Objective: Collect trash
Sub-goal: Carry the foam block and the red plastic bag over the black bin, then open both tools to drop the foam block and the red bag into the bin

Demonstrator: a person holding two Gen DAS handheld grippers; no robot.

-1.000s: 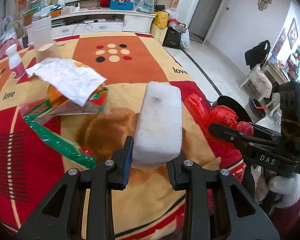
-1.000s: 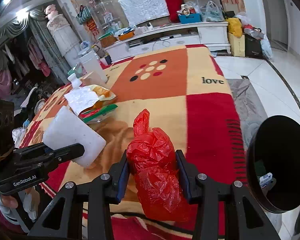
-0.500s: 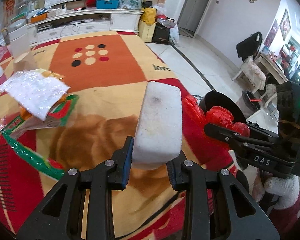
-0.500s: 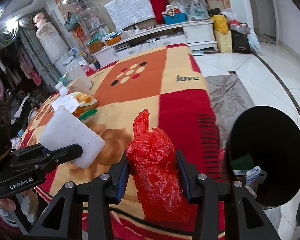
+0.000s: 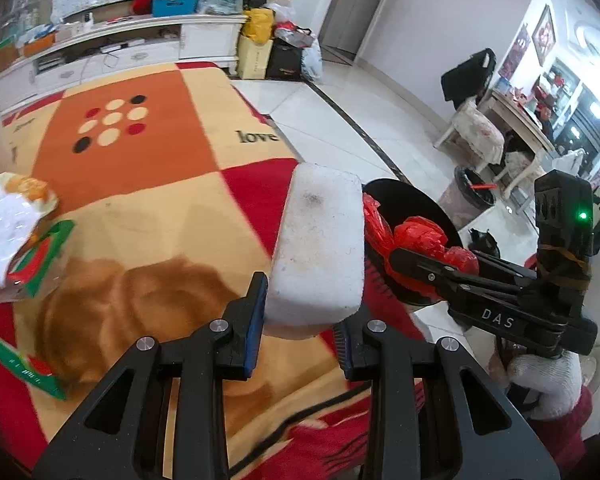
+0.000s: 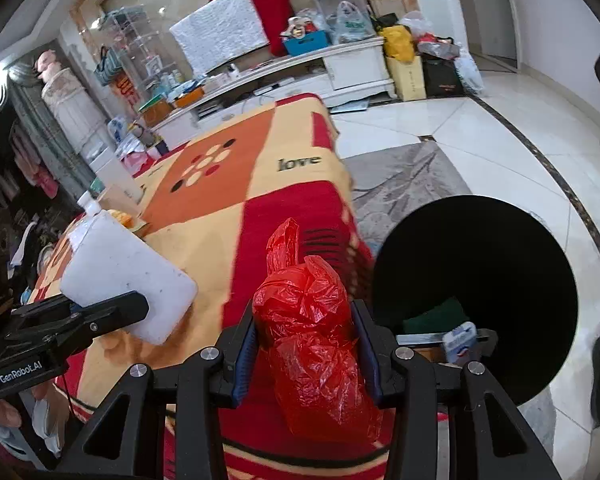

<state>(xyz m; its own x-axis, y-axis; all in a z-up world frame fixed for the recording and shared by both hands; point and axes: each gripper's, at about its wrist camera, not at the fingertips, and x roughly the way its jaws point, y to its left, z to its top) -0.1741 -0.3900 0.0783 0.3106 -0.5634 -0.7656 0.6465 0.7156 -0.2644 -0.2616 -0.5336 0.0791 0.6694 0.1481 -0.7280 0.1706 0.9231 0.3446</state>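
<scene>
My left gripper (image 5: 302,328) is shut on a white foam block (image 5: 318,248) and holds it above the right edge of the blanket-covered table (image 5: 148,208). My right gripper (image 6: 306,354) is shut on a crumpled red plastic bag (image 6: 312,332), held beside the table edge. A black round trash bin (image 6: 476,292) stands on the floor just right of the red bag, with some trash inside. In the left wrist view the bin (image 5: 410,204) shows behind the foam block and the red bag (image 5: 416,236). In the right wrist view the foam block (image 6: 124,276) is at the left.
A snack wrapper with white foil (image 5: 12,232) lies at the table's left. A white bottle (image 6: 90,206) stands further back. A white TV cabinet (image 5: 112,52) with clutter lines the far wall. A second small bin (image 5: 474,196) and chairs stand on the tiled floor to the right.
Both grippers have moved right toward the table edge, still holding the foam block and red bag. The black bin is now larger and closer in both views.
</scene>
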